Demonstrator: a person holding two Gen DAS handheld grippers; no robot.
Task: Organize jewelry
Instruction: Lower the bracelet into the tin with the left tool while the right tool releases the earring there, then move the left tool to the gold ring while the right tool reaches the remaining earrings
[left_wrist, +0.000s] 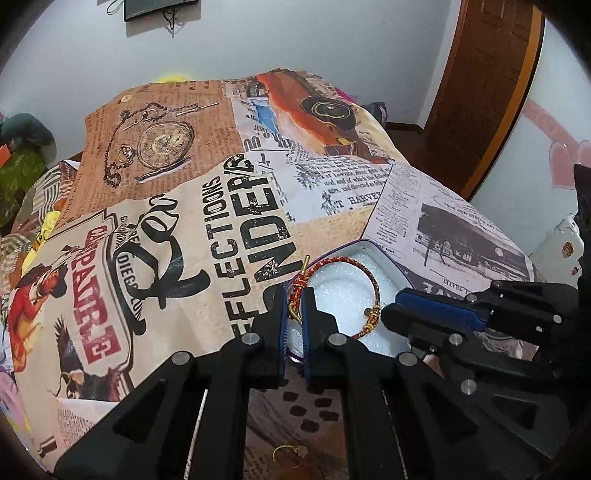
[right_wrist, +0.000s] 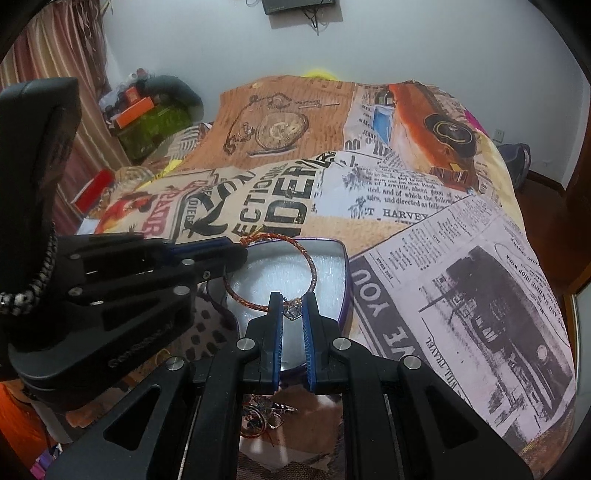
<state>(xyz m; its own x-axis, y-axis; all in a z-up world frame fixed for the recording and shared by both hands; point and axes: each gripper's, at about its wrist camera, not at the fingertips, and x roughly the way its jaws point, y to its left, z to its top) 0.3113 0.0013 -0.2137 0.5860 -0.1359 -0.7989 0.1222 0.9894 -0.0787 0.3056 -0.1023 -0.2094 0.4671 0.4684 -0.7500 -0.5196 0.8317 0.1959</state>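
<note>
Red-gold braided bracelet (left_wrist: 354, 280) hangs over the open tin (left_wrist: 373, 247), just above its white foam pad (left_wrist: 343, 295). Left gripper (left_wrist: 293, 306) fingers narrow, pinching the knotted end at the tin's near-left rim. Right gripper (right_wrist: 292, 314) fingers narrow around the charm (right_wrist: 291, 312) end, above the tin's near side. To do it well: lower both ends level onto the foam, keep the loop inside the rim, release one end first. More jewelry (right_wrist: 266, 417) lies on the cloth nearer than the tin.
</note>
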